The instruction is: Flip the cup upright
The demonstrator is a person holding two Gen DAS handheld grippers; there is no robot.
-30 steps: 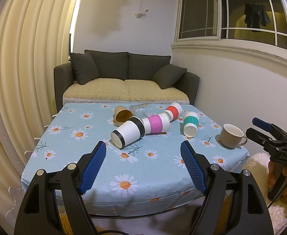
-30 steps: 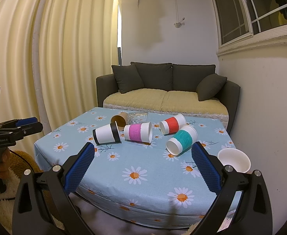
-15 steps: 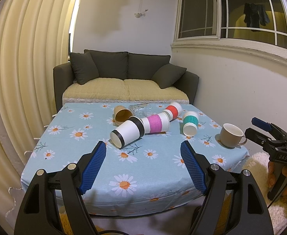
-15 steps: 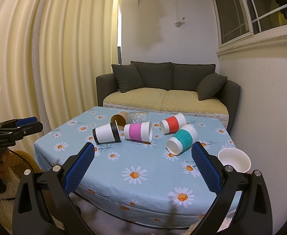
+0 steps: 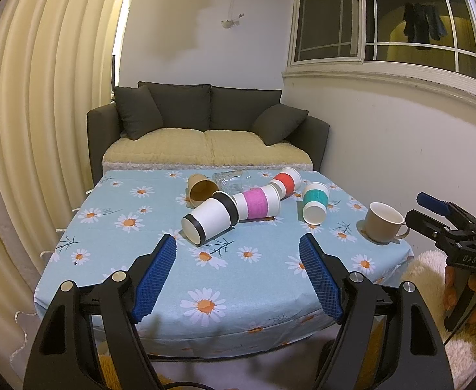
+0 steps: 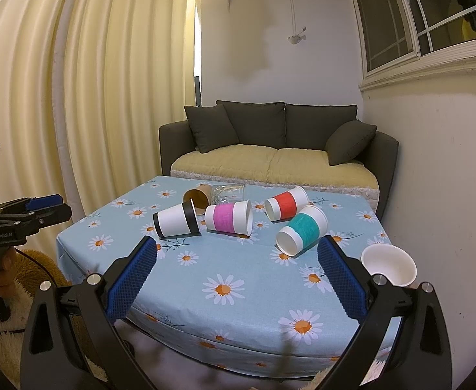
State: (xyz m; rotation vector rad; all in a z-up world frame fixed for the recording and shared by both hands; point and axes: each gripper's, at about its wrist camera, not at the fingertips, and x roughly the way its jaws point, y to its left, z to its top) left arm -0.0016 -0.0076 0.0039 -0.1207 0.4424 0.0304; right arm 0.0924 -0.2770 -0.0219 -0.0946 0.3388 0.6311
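Several paper cups lie on their sides on the daisy-print table point(image 5: 114, 253): a black-banded white cup point(image 5: 210, 221) point(image 6: 176, 220), a pink-sleeved cup point(image 5: 257, 202) point(image 6: 228, 218), a red-sleeved cup point(image 5: 286, 180) point(image 6: 286, 203), a teal-sleeved cup point(image 5: 315, 202) point(image 6: 303, 230) and a brown cup point(image 5: 201, 188) point(image 6: 197, 197). A clear glass point(image 5: 233, 178) lies behind them. A beige mug point(image 5: 384, 224) point(image 6: 389, 261) stands upright at the right. My left gripper point(image 5: 238, 279) and right gripper point(image 6: 238, 279) are both open and empty, short of the table's near edge.
A dark sofa point(image 5: 205, 123) with a yellow seat stands behind the table. Curtains point(image 5: 43, 113) hang on the left, a wall with a window on the right. Fluffy rugs lie on the floor at both sides. Each gripper shows at the edge of the other's view.
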